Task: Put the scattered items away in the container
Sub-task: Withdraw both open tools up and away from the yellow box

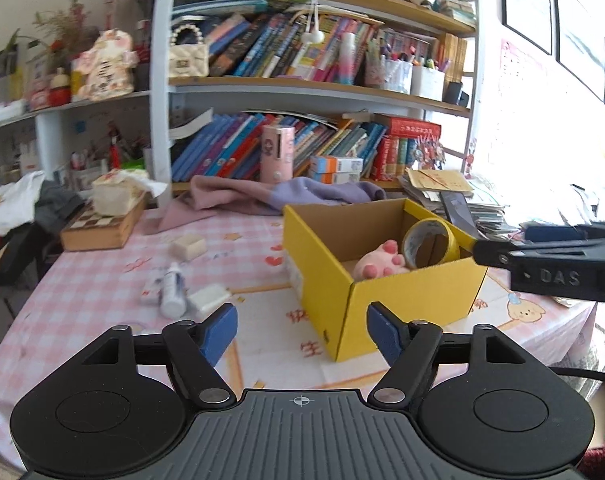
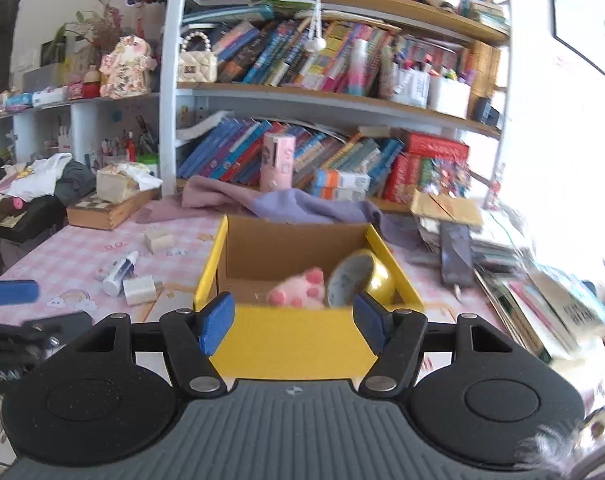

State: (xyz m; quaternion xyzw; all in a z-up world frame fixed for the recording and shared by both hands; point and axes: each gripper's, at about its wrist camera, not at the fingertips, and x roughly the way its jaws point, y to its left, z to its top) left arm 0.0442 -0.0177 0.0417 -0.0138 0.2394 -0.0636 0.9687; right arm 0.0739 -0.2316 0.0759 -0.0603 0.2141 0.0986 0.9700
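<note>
The yellow box [image 1: 386, 280] stands on the pink checked surface [image 1: 102, 280], holding a pink paw toy [image 1: 382, 264] and a roll of yellow tape [image 1: 430, 244] that leans against its right wall; the box's front wall hides the lower part of both. The left tongs [image 1: 302, 330] are released, nothing between the blue pads, in front of the box's near corner. The right tongs [image 2: 294, 322] are likewise released and empty, just before the box's front wall. On the surface to the left of the box lie a small white bottle [image 1: 173, 288], a white block [image 1: 208, 298] touching it, and a second pale block [image 1: 188, 246] farther back. The right edge of the right wrist view is blurred and overexposed, so the papers [image 2: 542, 304] there are hard to read.
</note>
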